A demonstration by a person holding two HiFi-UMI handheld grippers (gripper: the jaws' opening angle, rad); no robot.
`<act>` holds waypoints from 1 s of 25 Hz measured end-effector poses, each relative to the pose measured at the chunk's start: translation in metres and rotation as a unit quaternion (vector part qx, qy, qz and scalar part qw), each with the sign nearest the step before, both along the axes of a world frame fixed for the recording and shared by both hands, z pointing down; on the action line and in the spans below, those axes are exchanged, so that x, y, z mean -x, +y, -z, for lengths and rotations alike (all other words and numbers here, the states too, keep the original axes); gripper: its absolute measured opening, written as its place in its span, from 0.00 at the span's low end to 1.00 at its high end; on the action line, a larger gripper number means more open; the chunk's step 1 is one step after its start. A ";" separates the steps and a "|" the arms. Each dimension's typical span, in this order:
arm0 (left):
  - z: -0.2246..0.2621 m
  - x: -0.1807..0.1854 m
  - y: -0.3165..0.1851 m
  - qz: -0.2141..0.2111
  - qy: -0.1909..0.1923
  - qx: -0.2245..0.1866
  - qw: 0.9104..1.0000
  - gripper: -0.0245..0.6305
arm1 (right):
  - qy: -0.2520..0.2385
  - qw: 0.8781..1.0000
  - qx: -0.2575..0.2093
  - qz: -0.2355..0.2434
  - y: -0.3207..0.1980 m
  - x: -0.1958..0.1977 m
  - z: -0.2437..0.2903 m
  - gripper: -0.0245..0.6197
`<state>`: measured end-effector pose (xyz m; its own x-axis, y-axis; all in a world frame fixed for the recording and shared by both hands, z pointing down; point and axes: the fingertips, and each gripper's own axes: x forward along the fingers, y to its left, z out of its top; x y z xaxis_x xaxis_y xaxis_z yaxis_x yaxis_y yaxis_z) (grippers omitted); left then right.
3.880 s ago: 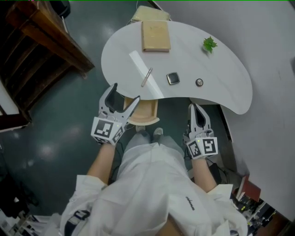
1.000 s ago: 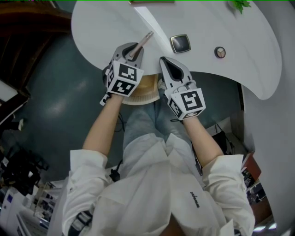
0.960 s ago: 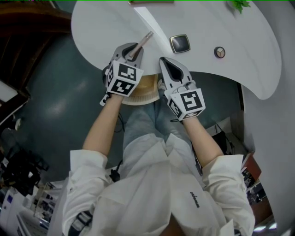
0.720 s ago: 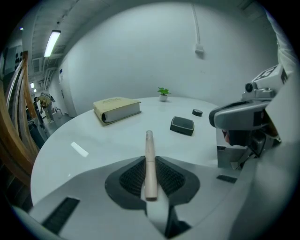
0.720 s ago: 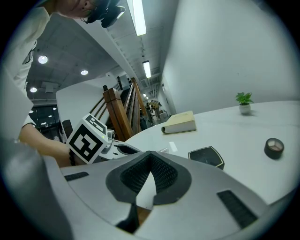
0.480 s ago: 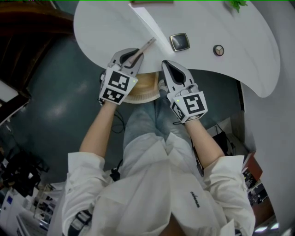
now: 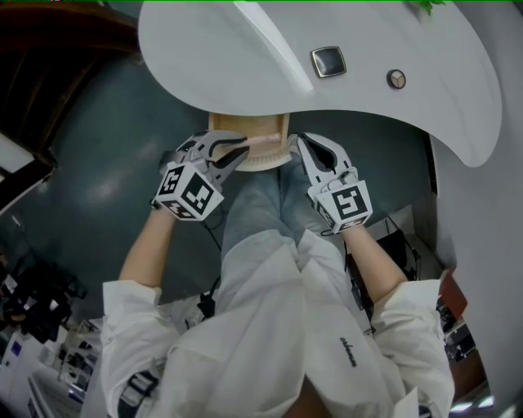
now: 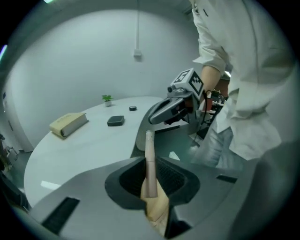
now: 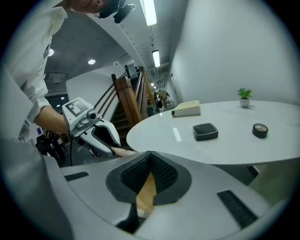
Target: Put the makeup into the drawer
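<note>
A big white table (image 7: 245, 49) with a curvy edge fills the top of the head view. Under it, the floor (image 7: 106, 139) is dark blue-green and a little shiny. A plain white wall (image 8: 70, 61) stands behind the table, and a thin cord (image 8: 137, 28) hangs down it. Brown wooden stairs (image 9: 126, 98) rise past the table's far end. Two long bright lights (image 9: 150, 11) and a small round one shine on the grey ceiling (image 9: 93, 42).

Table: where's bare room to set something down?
Bare: the table left of the compact, nearer than the book, and its right end past the round case. Crowded: the drawer, left gripper holding a stick over it, right gripper gripping its edge.
</note>
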<state>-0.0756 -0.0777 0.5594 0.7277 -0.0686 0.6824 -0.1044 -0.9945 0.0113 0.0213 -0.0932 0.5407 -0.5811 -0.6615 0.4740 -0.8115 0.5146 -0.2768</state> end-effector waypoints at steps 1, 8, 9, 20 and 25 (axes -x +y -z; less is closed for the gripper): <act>-0.009 0.002 0.008 -0.018 -0.013 0.002 1.000 0.16 | 0.006 1.000 0.002 0.007 0.005 0.001 -0.006 0.06; -0.074 0.006 0.029 -0.099 -0.088 0.007 0.991 0.16 | 0.036 0.999 0.018 0.033 0.024 0.014 -0.038 0.06; -0.082 0.005 0.031 -0.110 -0.096 0.006 0.989 0.16 | 0.037 0.999 0.019 0.034 0.026 0.014 -0.042 0.06; -0.157 -0.002 0.034 -0.192 -0.194 0.017 0.962 0.16 | 0.033 0.999 0.022 0.008 0.034 0.011 -0.058 0.06; -0.181 -0.010 0.036 -0.213 -0.214 0.026 0.953 0.16 | 0.032 0.999 0.029 0.001 0.038 0.009 -0.070 0.06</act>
<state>-0.0651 -0.0414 0.7404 0.3357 0.2130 0.9176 0.3023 -0.9469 0.1093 0.0127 -0.0549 0.6104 -0.5497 -0.6305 0.5480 -0.8275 0.5011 -0.2534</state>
